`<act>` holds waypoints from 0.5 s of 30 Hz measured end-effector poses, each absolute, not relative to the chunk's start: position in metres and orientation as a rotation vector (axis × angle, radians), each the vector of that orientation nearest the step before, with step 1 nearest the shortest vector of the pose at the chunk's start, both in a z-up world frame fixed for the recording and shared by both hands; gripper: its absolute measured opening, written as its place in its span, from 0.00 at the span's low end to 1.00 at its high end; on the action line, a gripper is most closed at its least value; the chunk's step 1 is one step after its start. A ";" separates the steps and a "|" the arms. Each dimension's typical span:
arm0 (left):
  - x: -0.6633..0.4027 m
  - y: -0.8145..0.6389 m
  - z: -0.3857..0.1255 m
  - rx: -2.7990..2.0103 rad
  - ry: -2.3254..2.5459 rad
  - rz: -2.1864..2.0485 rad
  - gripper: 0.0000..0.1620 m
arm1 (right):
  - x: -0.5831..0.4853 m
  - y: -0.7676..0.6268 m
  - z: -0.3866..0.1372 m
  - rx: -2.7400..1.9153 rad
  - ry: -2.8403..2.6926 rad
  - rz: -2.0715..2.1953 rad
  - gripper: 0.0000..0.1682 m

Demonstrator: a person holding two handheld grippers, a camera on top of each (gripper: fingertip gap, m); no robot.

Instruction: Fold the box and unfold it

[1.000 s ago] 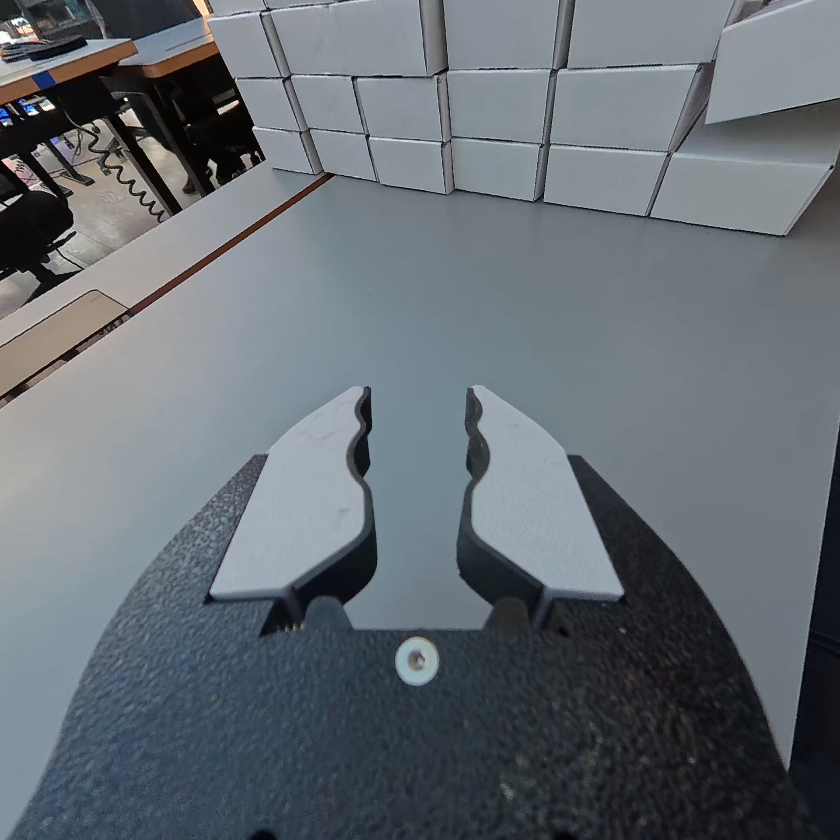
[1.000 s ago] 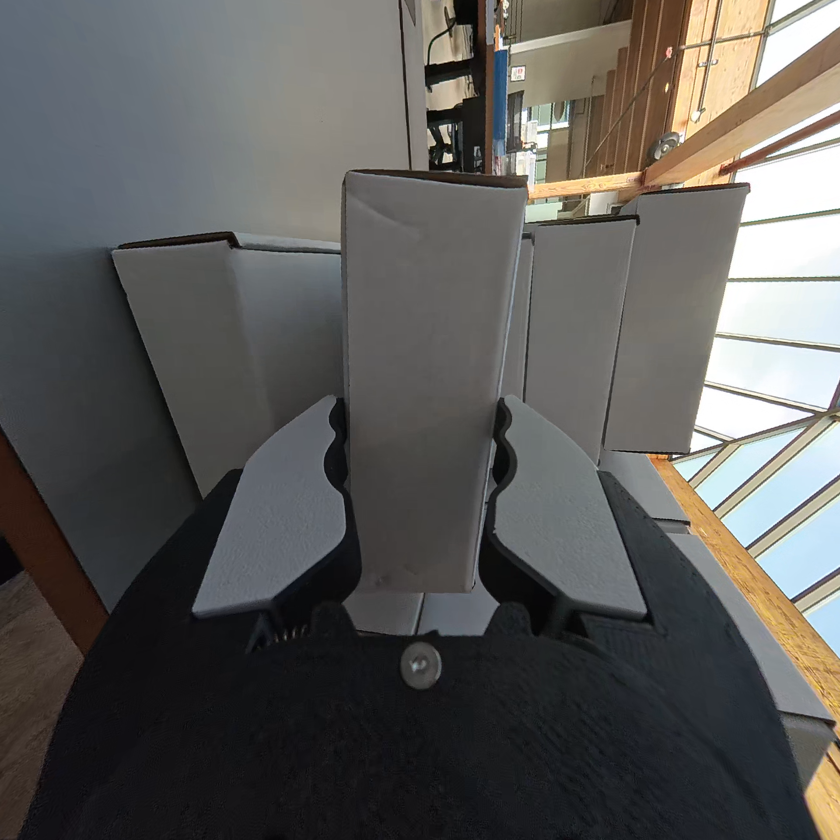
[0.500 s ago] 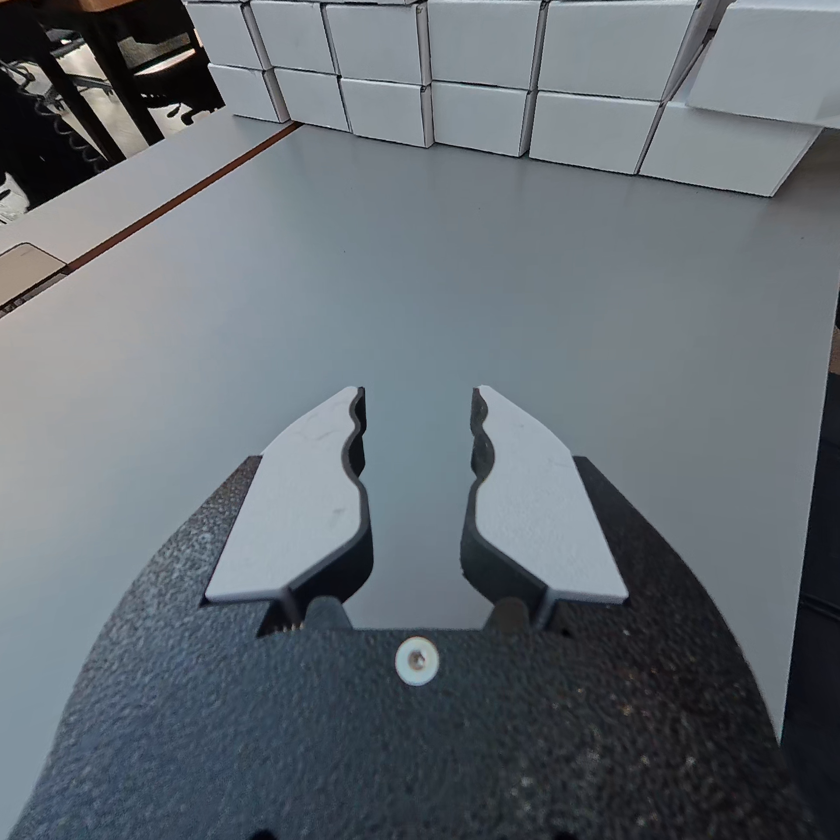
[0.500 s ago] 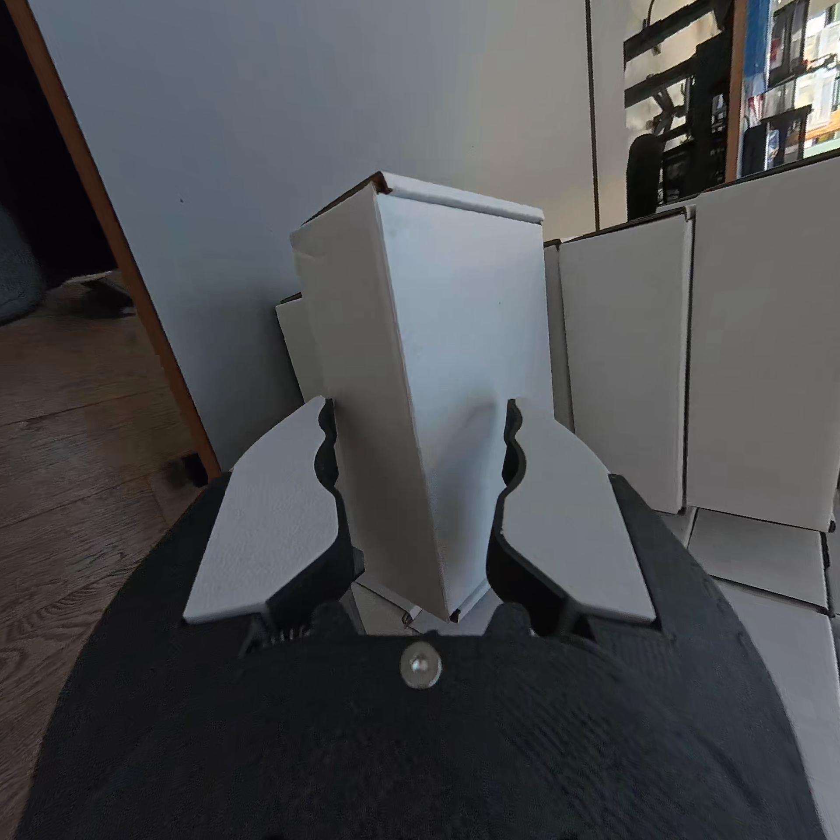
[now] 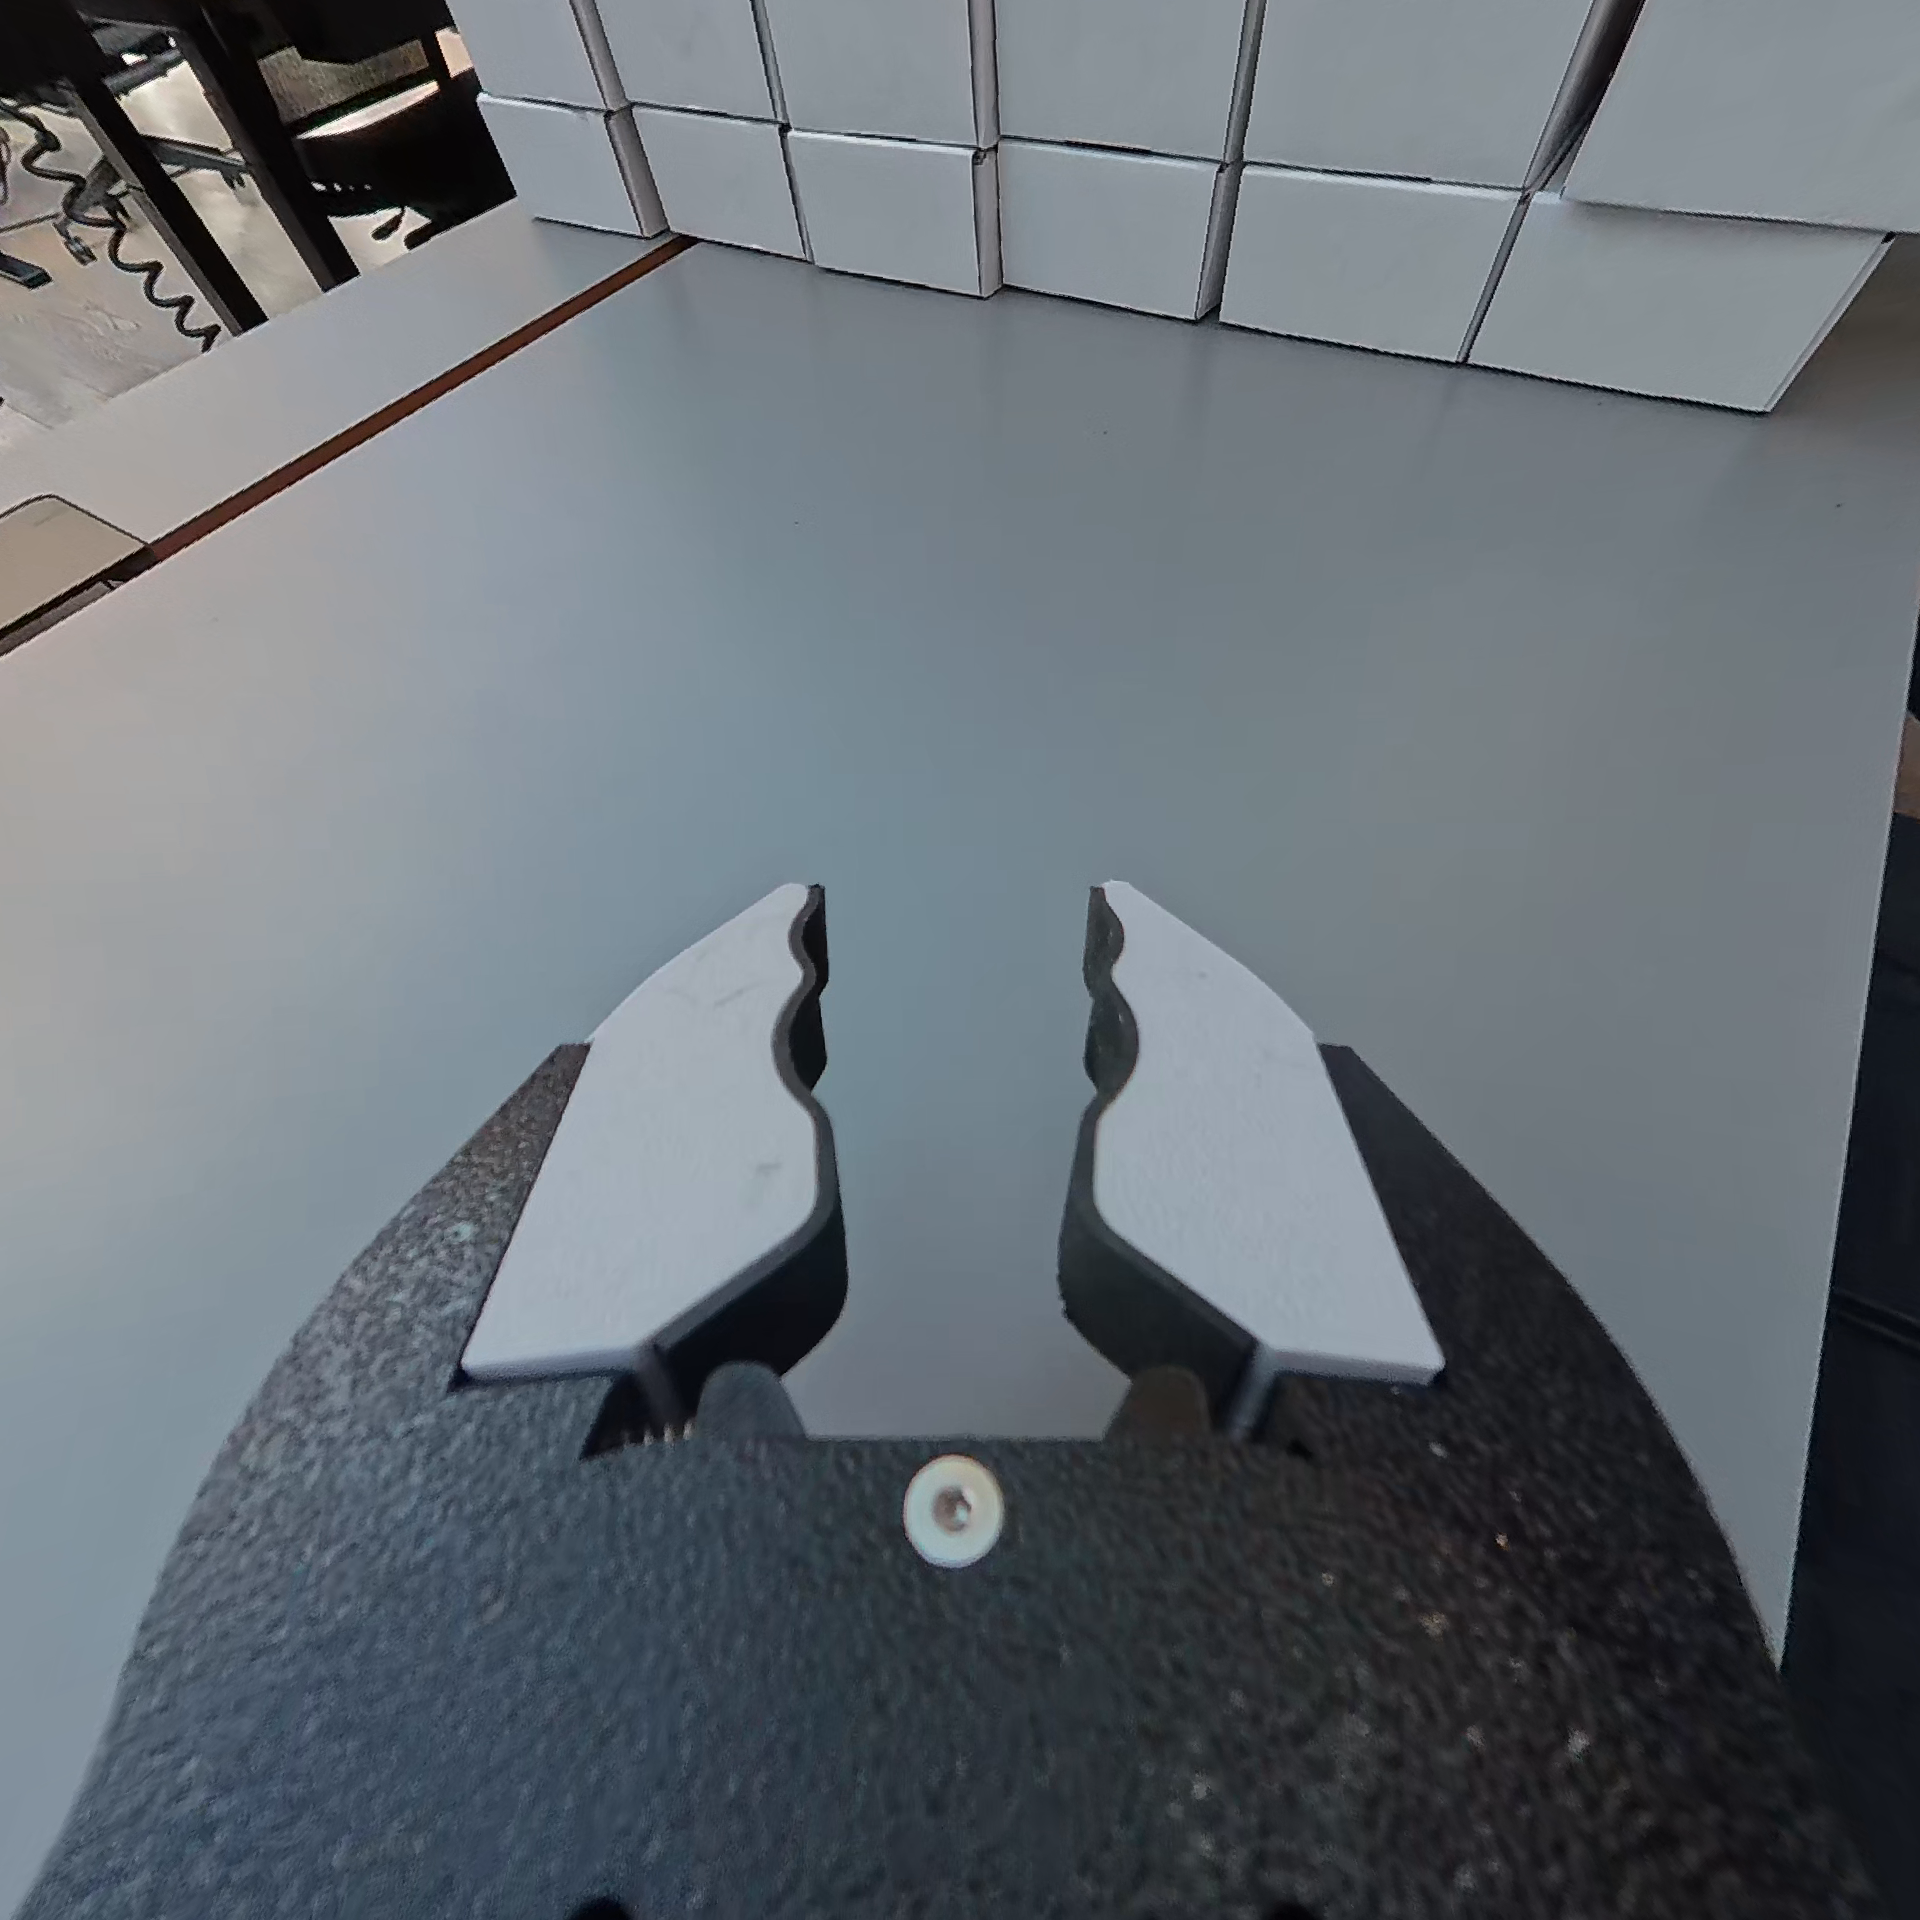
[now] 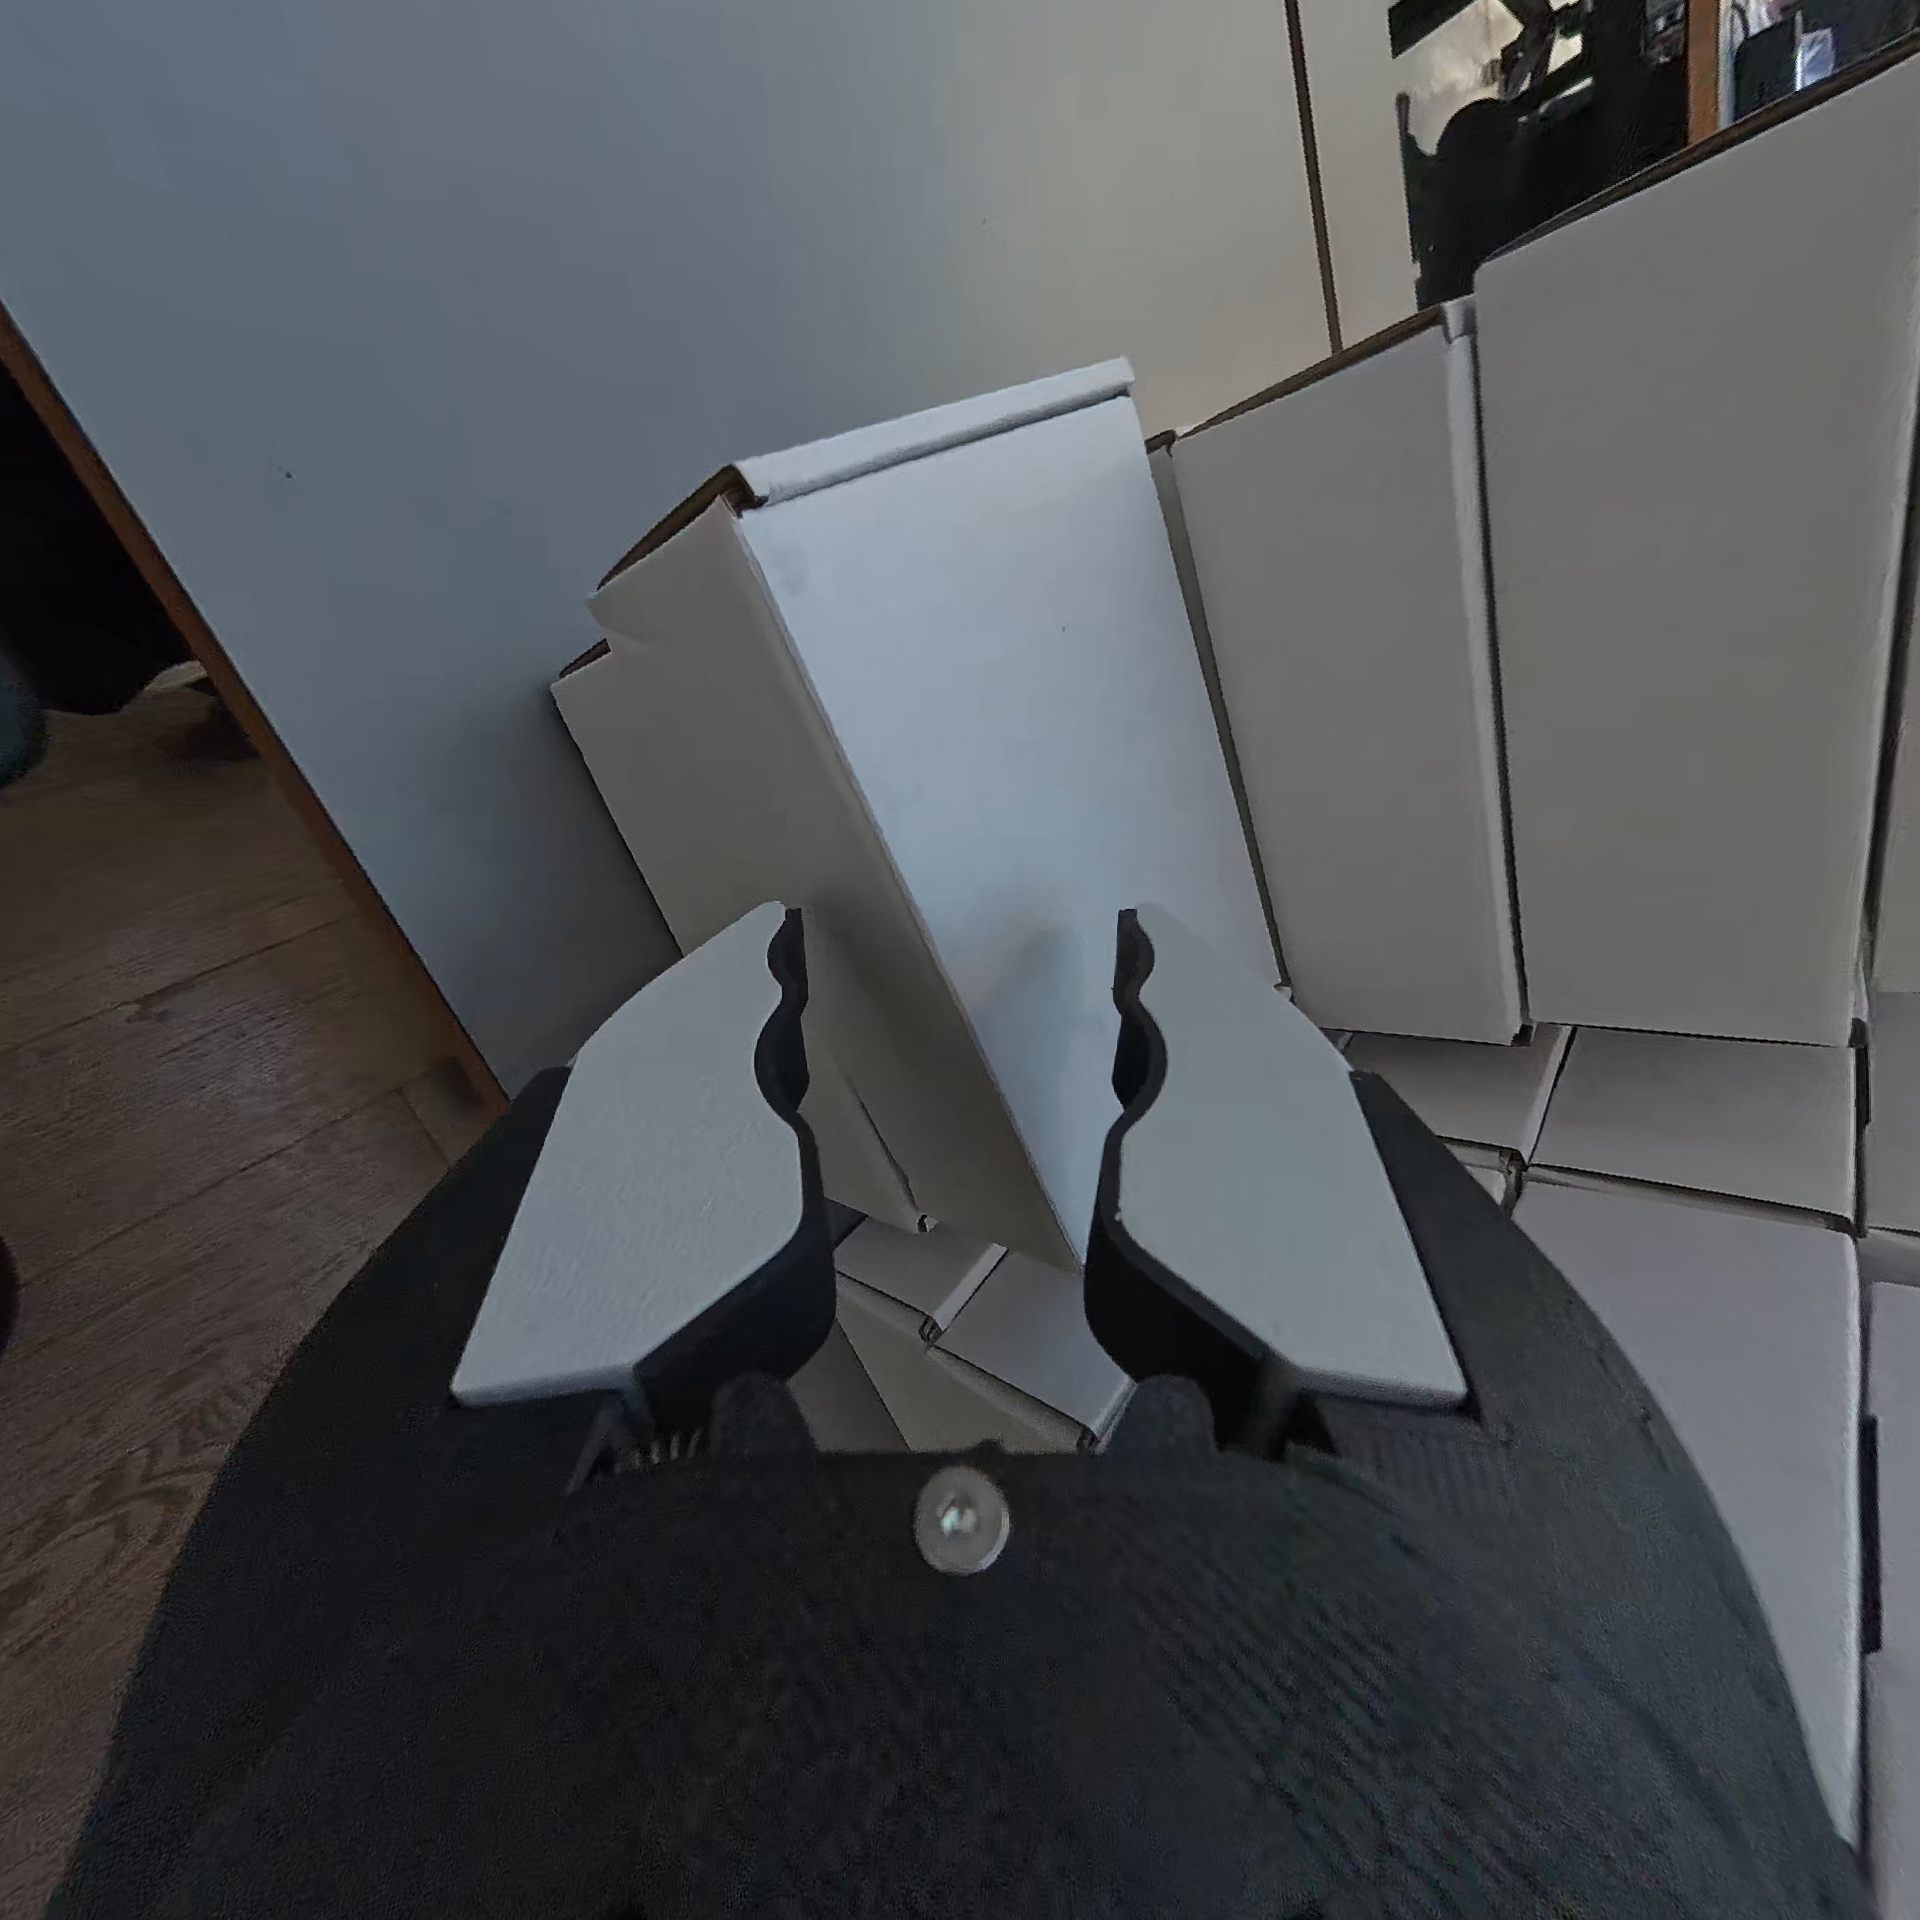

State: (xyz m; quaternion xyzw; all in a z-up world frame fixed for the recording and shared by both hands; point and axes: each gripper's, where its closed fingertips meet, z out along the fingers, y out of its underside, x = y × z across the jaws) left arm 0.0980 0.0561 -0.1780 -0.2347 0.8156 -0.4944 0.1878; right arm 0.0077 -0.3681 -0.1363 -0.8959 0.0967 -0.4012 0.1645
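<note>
The left gripper [image 5: 956, 904] hangs over the grey table [image 5: 935, 582] with its jaws parted at a middling gap and nothing between them; bare tabletop shows through the gap. Ahead of it the table runs clear up to a stack of white boxes [image 5: 1101, 208] lined along the far edge, so there is a broad stretch of free surface between the fingertips and that stack. To the left, a thin brown seam [image 5: 416, 416] marks where the table meets a second grey table [image 5: 291, 364], and past that lie dark table legs [image 5: 208, 177] and a coiled cable [image 5: 145, 270] on the floor. To the right, the table's edge runs straight toward the stack, with a dark drop beyond it.

The right gripper [image 6: 961, 920] is turned sideways, so the table [image 6: 623, 260] stands like a wall in its view, with its brown edge [image 6: 239, 717] running slantwise and the wooden floor [image 6: 156, 1039] to the left of it. The box [image 6: 966, 727], white and closed, sits between this gripper's jaws, which are clamped on its near end; the left finger [image 6: 644, 1174] presses its side face and the right finger [image 6: 1268, 1174] its broad face. The box leans tilted, its far end with a folded flap edge pointing toward the table. Just right of it stand more white boxes [image 6: 1351, 727] in rows, close beside the held one, leaving little room on that side; the left side, toward the table's edge, is open.
</note>
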 end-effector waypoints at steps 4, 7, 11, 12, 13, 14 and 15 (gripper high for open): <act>0.110 0.080 -0.162 -0.726 2.193 -1.430 0.30 | -0.001 -0.339 -0.111 -2.346 0.327 -1.094 0.34; 0.142 0.135 -0.137 -0.831 2.031 -1.327 0.31 | -0.003 -0.320 -0.085 -2.234 0.406 -1.164 0.32; 0.209 0.258 -0.103 -0.777 1.837 -0.844 0.34 | -0.018 -0.244 -0.058 -2.027 0.460 -0.955 0.29; 0.226 0.290 -0.096 -0.734 1.801 -0.710 0.35 | -0.019 -0.225 -0.063 -2.022 0.468 -0.884 0.29; 0.242 0.320 -0.090 -0.694 1.770 -0.596 0.35 | -0.018 -0.208 -0.070 -2.021 0.488 -0.825 0.29; 0.256 0.350 -0.087 -0.655 1.748 -0.485 0.35 | -0.017 -0.191 -0.081 -2.028 0.500 -0.751 0.29; 0.269 0.377 -0.085 -0.619 1.726 -0.380 0.36 | -0.018 -0.172 -0.093 -2.043 0.494 -0.662 0.29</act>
